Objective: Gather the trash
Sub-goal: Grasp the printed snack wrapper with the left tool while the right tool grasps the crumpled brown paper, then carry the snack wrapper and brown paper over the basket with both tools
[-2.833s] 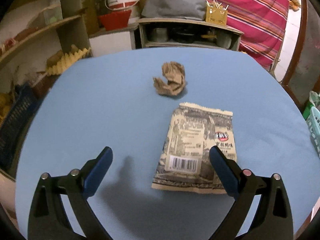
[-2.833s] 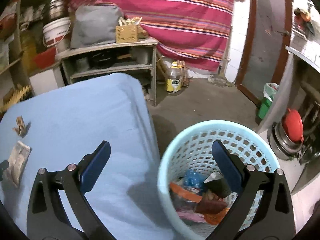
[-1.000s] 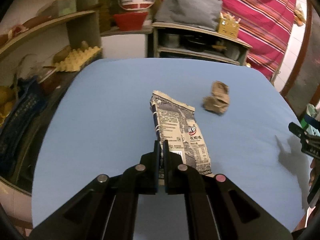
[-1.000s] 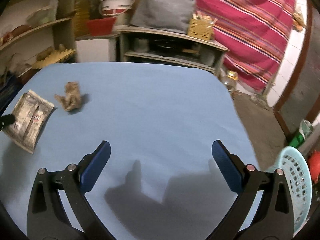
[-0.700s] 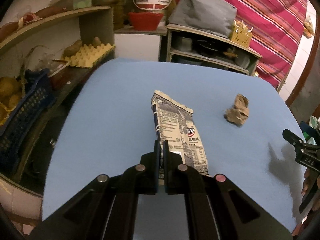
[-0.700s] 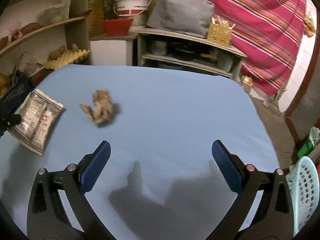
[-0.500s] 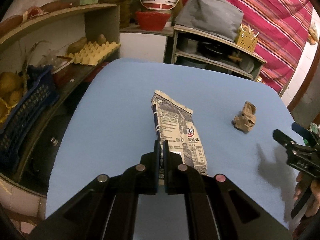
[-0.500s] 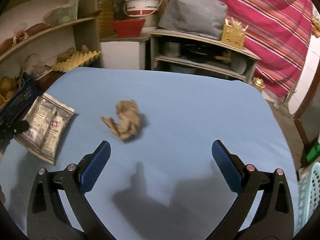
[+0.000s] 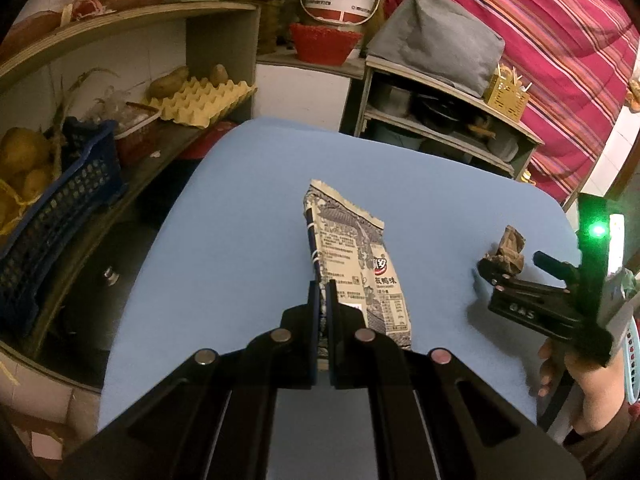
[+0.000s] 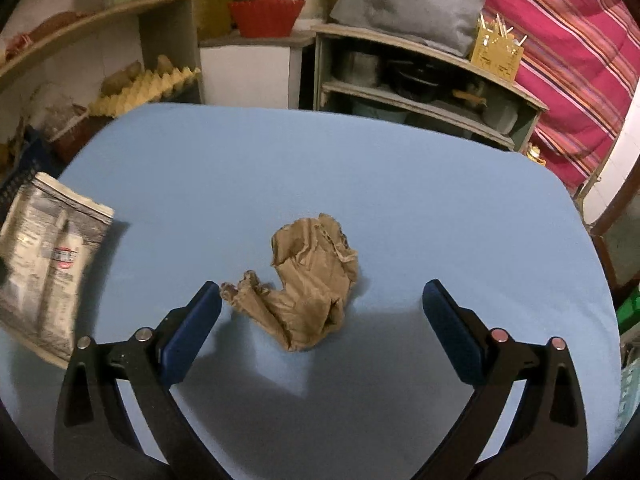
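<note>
A printed snack wrapper (image 9: 352, 260) is pinched at its near edge by my left gripper (image 9: 322, 292), which is shut on it and holds it above the blue table (image 9: 248, 216). The same wrapper (image 10: 48, 264) shows at the left of the right wrist view. A crumpled brown paper (image 10: 308, 284) lies on the table between the fingers of my right gripper (image 10: 320, 300). Its jaws are closing, and the blue pads (image 10: 192, 328) stand clear of the paper. In the left wrist view the right gripper (image 9: 508, 276) reaches the brown paper (image 9: 508, 246) from the right.
Shelves with an egg tray (image 9: 200, 100), a blue crate (image 9: 52, 208) and potatoes run along the table's left side. A low shelf unit (image 10: 420, 80) with pots stands behind the table. A person's hand (image 9: 576, 376) holds the right gripper. A pale blue basket rim (image 9: 630, 360) shows at right.
My right gripper has moved left and down until the crumpled brown paper lies between its fingers, which have drawn in slightly. The left gripper has carried the wrapper leftward.
</note>
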A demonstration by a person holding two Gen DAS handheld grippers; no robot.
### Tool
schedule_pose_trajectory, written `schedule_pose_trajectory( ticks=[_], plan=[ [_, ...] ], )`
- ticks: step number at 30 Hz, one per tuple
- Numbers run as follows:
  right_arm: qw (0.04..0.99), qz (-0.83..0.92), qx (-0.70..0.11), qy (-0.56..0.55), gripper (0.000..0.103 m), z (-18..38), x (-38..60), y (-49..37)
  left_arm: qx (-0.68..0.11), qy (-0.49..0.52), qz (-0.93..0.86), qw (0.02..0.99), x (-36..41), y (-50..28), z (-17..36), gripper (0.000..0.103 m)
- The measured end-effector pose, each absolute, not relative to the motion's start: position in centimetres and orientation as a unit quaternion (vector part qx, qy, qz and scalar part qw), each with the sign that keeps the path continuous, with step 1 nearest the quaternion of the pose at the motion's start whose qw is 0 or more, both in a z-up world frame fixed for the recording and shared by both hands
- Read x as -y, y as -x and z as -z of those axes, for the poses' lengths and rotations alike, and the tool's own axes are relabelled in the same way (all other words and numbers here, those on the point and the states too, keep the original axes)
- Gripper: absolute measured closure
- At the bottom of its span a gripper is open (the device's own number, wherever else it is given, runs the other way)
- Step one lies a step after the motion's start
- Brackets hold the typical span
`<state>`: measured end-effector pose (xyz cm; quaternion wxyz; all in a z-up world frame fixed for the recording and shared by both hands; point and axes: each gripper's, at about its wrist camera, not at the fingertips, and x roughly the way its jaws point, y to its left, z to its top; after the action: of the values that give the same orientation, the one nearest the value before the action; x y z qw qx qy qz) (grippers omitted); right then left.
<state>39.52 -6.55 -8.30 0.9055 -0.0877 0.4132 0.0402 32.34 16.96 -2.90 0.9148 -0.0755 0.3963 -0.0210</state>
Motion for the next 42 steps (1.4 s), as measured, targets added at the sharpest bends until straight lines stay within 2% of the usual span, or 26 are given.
schedule_pose_trajectory(
  ticks=[2,6,11,22,32,42],
  plan=[
    [0.902,-0.037,-0.42,0.094,0.021,8.6,6.5,-39.7,-0.396,0.075,0.023,0.915,-17.0,-32.4,2.9,0.1],
    [0.897,-0.044,-0.428,0.101,0.047,8.8,6.4,-39.7,-0.397,0.076,0.023,0.915,-17.0,-32.3,2.9,0.1],
    [0.9,-0.041,-0.425,0.094,0.05,8.2,7.9,-39.1,-0.398,0.077,0.026,0.914,-16.5,-32.2,2.8,0.1],
    [0.917,-0.018,-0.391,0.077,0.05,3.3,15.9,-34.3,-0.384,0.05,0.042,0.921,-12.6,-31.1,1.3,0.1],
    [0.931,0.043,-0.358,0.051,0.05,-1.1,28.4,-26.9,-0.376,0.01,0.089,0.922,-4.8,-29.3,1.0,0.1],
    [0.931,0.118,-0.344,-0.007,0.05,-1.6,41.4,-20.1,-0.362,-0.025,0.138,0.922,5.1,-26.7,-0.2,0.1]
  ],
)
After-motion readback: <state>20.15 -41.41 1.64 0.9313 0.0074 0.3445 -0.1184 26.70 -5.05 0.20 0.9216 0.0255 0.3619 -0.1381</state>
